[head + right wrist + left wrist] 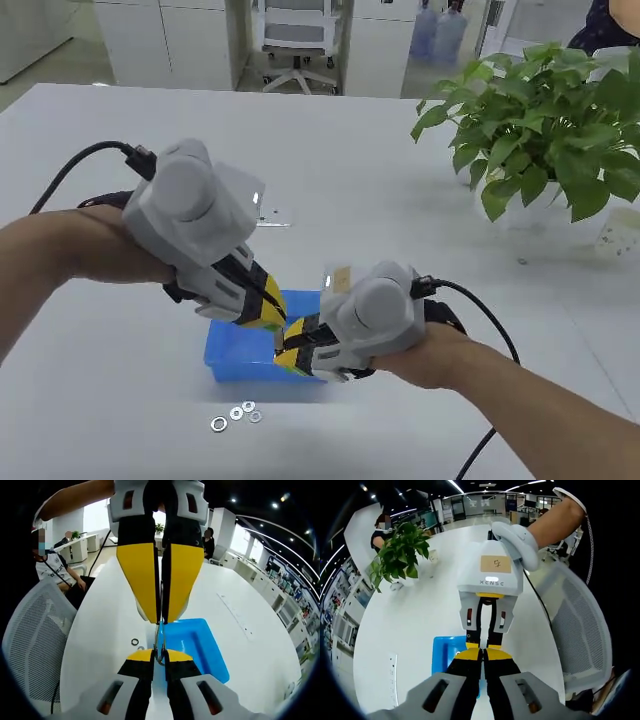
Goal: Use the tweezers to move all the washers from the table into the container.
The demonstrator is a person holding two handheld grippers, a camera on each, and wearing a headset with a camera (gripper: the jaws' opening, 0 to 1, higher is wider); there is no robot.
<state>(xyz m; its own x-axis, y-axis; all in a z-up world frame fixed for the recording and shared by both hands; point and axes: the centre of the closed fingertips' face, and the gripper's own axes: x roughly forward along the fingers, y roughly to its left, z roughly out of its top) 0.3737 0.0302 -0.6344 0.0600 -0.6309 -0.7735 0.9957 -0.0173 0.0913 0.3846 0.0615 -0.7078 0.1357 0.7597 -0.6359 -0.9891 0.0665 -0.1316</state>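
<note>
A: Head view. Left gripper and right gripper meet tip to tip above the container, over its right near part. Washers?

B: Washers: a small cluster on the table, on the near side of the container and apart from it. From the tips they lie nearer and slightly left. The right gripper is the nearer one, by a little. The grippers hide most of the container's inside.

A: Left gripper view?

B: Own jaws together, yellow pads touching or nearly so. The right gripper faces them head-on, with the container below and to the left. I cannot tell here what sits between the tips.

A: Right gripper view?

B: Tweezers: a thin metal strip, long axis running straight along both sets of jaws. Own jaws are clamped on its lower end. The left gripper's jaws press on the upper part, with only a slit between them. Both appear to hold it, and I cannot tell which end is the pointed one. One washer lies on the table left of the jaws, near the container's edge.

A: Judgement?

B: Probably a handover or regrip of the tool, with picking not yet begun. The next move needs the points turned down toward the near side.

A: Surface, room?

B: The table is white, smooth and flat, so the thin washers may be awkward to lift. Plant far right, well apart. A mesh chair stands beside the table, in an office.
</note>
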